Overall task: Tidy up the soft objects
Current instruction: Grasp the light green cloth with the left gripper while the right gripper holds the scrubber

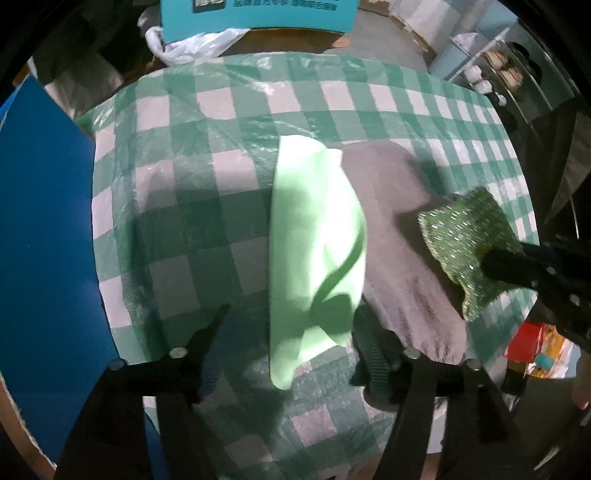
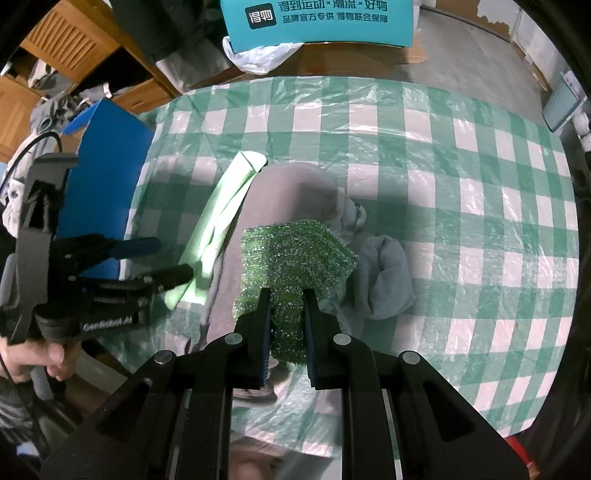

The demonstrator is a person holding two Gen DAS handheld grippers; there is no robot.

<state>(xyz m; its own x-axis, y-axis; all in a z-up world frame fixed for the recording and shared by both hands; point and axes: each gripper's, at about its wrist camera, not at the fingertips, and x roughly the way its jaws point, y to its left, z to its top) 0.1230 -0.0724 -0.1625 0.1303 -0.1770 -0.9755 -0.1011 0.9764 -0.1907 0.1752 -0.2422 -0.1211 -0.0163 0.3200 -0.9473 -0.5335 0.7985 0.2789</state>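
Observation:
A light green cloth (image 1: 314, 243) lies folded lengthways on the green checked tablecloth (image 1: 207, 122), beside a grey cloth (image 1: 402, 229) to its right. My left gripper (image 1: 291, 328) is open, its fingers on either side of the green cloth's near end. My right gripper (image 2: 286, 295) is shut on a sparkly green scouring sponge (image 2: 295, 258) and holds it above the grey cloth (image 2: 284, 188). The sponge also shows at the right of the left wrist view (image 1: 465, 240). A crumpled pale grey-blue cloth (image 2: 384, 277) lies right of the sponge. The light green cloth (image 2: 225, 206) and left gripper (image 2: 173, 262) show at the left.
A blue board (image 1: 44, 236) stands along the table's left edge. A teal box (image 2: 317, 22) and a white plastic bag (image 2: 262, 55) sit beyond the far edge. Wooden furniture (image 2: 62, 40) is at far left. The table's right side (image 2: 480, 221) shows only checked cloth.

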